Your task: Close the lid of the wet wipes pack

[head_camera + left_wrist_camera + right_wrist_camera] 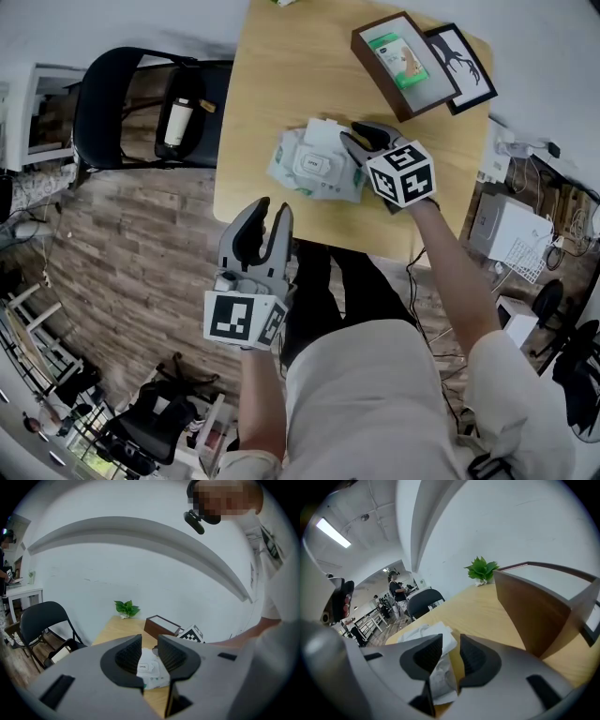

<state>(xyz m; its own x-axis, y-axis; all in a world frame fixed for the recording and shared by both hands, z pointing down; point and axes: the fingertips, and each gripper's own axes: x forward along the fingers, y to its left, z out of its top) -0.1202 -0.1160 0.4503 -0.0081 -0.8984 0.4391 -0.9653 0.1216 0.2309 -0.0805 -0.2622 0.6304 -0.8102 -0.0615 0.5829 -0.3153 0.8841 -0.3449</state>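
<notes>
The wet wipes pack [314, 169] lay near the front edge of the desk [272, 75]. The right hand-held gripper [361, 139] sat at its far right corner, probably to reach the lid. Its jaws were narrowly apart, with white wrapper in the gap but not clearly pinched. The left hand-held gripper [270, 214] hung off the desk, slightly open and empty, likely just waiting.

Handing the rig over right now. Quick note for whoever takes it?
Left gripper: jaws apart, empty, held off the table's near edge, pointing at the pack.
Right gripper: jaws apart at the right edge of the wet wipes pack; white material shows in the gap, but no firm grip is visible.
The pack lies flat mid-table, with a white flap raised at its far side.
Done: lid not confirmed shut.
Left: press the lid down and check it.
</notes>
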